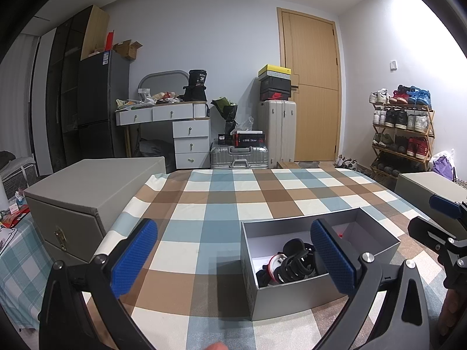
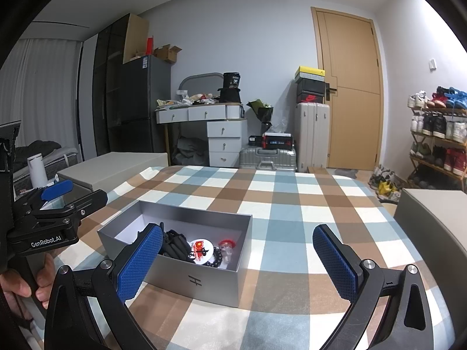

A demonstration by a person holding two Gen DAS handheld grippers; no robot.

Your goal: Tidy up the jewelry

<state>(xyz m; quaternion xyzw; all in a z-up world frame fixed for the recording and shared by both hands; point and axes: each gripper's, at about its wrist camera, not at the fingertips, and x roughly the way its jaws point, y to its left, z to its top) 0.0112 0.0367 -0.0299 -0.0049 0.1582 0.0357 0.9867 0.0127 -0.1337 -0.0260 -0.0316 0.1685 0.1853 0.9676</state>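
Grey cardboard box (image 2: pixel 201 274) is being flanked mid-tablecloth (image 2: pixel 292 204) by wide-open left gripper (image 1: pixel 233 259) and right gripper (image 2: pixel 238 262), its light, tangle-prone black hair claw (image 1: pixel 294 259) likely best being pinched at the spine.

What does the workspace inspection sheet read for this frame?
Surface: checked tablecloth, mostly bare.
Job's things: open grey box holding a black hair claw, a round badge and dark beads.
Clutter: closed grey boxes at both table edges.
Grippers: left hand-held gripper open, empty; right hand-held gripper open, empty.
Cables: nothing seen.
Surroundings: dresser, suitcases, door, shoe rack.
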